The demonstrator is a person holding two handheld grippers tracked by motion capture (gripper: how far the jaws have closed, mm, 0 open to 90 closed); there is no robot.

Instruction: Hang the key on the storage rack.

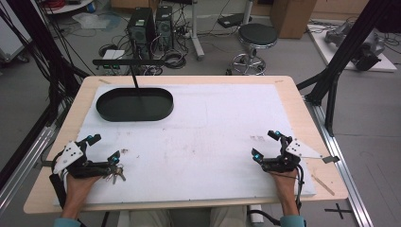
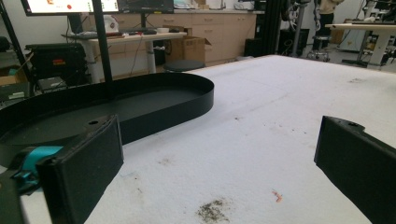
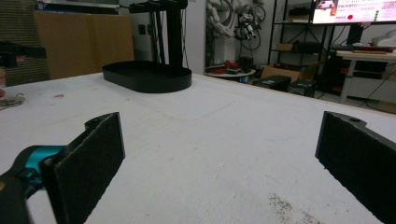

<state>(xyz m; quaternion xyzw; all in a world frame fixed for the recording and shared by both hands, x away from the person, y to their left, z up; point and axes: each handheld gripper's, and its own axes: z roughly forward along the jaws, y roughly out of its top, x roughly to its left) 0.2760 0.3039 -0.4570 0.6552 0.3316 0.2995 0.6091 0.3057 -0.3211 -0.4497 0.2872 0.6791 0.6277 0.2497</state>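
Two grippers low on white mat (image 1: 198, 137) | L gripper (image 1: 105, 148): jaws wide, holding nothing; near-left of table | keys (image 1: 116, 175): on mat, touching L gripper's underside by near edge | R gripper (image 1: 265, 144): jaws wide, nothing held; near-right | black oval tray (image 1: 135, 104): far-left, well apart from both

The oval tray (image 1: 135, 105) at eleven o'clock on the table is matte black throughout, as is its upright post (image 1: 135, 80). The mat (image 1: 198, 137) is white, flecked with dark smudges, on a pale wood tabletop (image 1: 302, 113). Both grippers are black with teal accents: left gripper (image 1: 105, 147), right gripper (image 1: 265, 144). The keys (image 1: 115, 174) are silvery metal.
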